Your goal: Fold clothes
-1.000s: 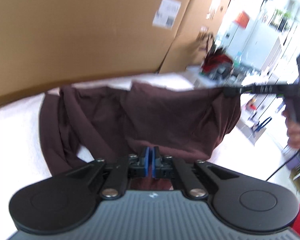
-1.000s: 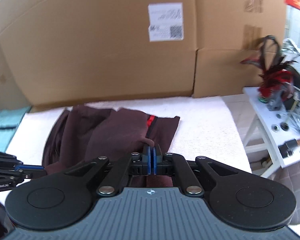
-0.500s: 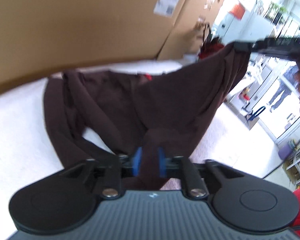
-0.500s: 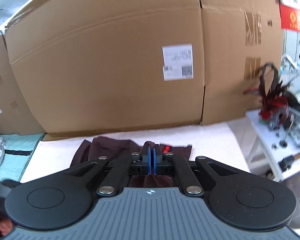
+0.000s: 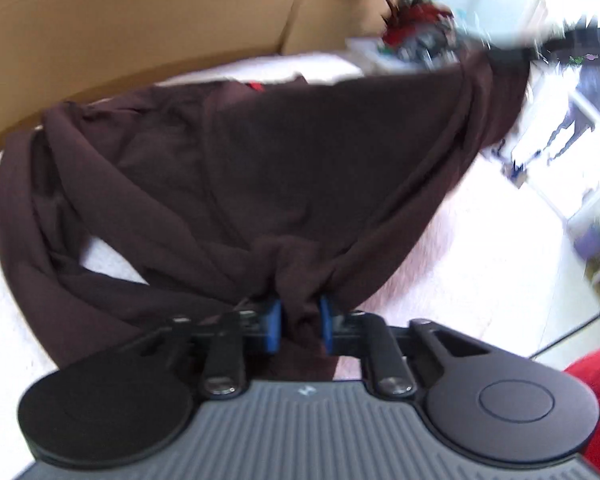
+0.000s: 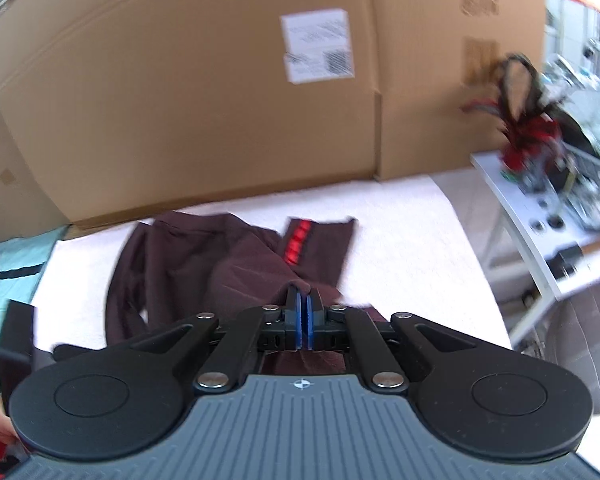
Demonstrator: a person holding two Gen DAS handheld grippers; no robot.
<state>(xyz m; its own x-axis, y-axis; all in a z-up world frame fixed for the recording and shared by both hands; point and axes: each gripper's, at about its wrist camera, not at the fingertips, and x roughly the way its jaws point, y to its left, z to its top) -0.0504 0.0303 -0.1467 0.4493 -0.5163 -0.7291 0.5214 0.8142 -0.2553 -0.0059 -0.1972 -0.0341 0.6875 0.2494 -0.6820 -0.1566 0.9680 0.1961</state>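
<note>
Currently the dark maroon garment [image 5: 284,160] lies partly on the white-covered desk [image 6: 412,232] in front of the big cardboard boxes [image 6: 204,92], one corner lifted to the right. Left gripper [image 5: 300,322] has a bunched fold of the cloth between its blue pads [image 5: 274,324], jaws closing on it. Right gripper [image 6: 303,320] has its jaws pressed together, pinching a thin edge of the garment near the red stripe [image 6: 296,240].
</note>
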